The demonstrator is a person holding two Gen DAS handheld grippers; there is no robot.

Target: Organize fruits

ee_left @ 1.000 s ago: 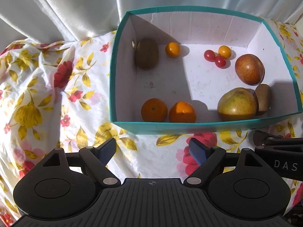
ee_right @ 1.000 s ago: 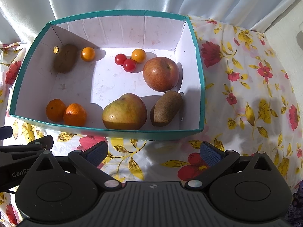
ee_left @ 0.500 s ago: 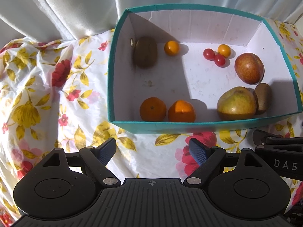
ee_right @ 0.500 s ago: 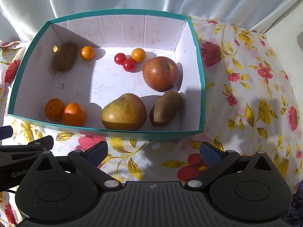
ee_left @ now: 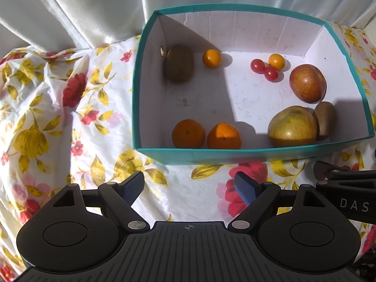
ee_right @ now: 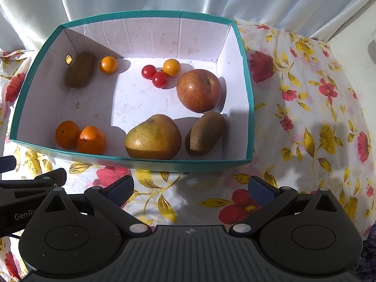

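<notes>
Left wrist view: left tool and right tool both spread, empty, near teal cardboard box; its small round wall mark unclear, possibly a hole.

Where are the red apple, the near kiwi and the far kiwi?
red apple [ee_right: 199, 90], right wrist view, middle of its skin
near kiwi [ee_right: 205, 133], right wrist view, middle of its side
far kiwi [ee_left: 179, 63], left wrist view, shaded middle

Teal box with a white inside, sitting on a white cloth covered in red and yellow flowers. Two orange mandarins, two red cherry tomatoes, brown kiwis, a reddish apple, and a yellow-green one, maybe a pear.
</notes>
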